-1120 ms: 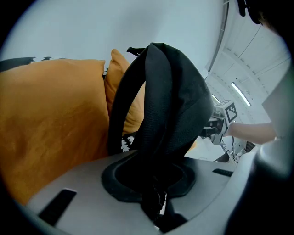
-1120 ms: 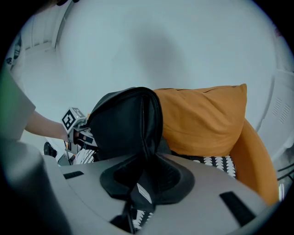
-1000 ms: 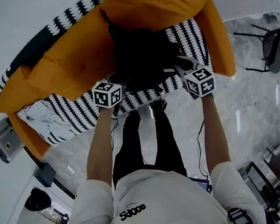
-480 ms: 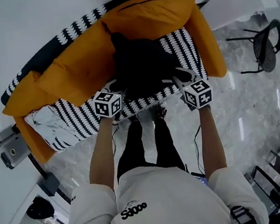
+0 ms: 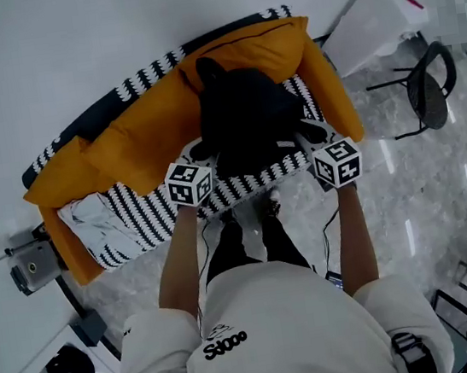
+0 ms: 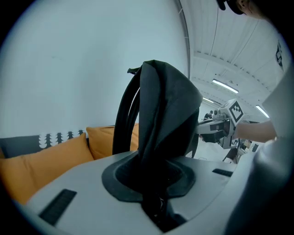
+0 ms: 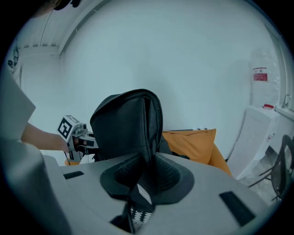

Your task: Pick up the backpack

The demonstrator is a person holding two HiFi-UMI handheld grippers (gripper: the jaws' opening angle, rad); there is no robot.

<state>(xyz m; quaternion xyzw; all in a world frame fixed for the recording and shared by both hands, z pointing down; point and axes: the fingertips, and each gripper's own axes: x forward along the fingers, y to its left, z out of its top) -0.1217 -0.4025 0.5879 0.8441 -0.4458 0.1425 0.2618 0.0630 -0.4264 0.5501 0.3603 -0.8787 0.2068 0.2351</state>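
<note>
A black backpack [image 5: 245,119] hangs in the air above the black-and-white patterned sofa seat [image 5: 133,211], held on both sides. My left gripper [image 5: 201,153] is shut on the bag's left edge; in the left gripper view black fabric [image 6: 165,124] and a strap rise out of the pinched jaws. My right gripper [image 5: 311,139] is shut on the bag's right edge, where the backpack [image 7: 131,128] with its zip seam and a small white tag is clamped between the pads. Each gripper shows in the other's view, beyond the bag.
Orange cushions [image 5: 136,135] line the sofa's back and arms. A crumpled silver sheet [image 5: 87,221] lies on the seat's left end. A black chair [image 5: 427,89] and a white cabinet [image 5: 374,19] stand at the right on marble floor. A grey device [image 5: 29,268] sits left of the sofa.
Both grippers have risen together with the backpack, lifting it off the sofa seat. The head view has pulled back, so the sofa looks smaller.
</note>
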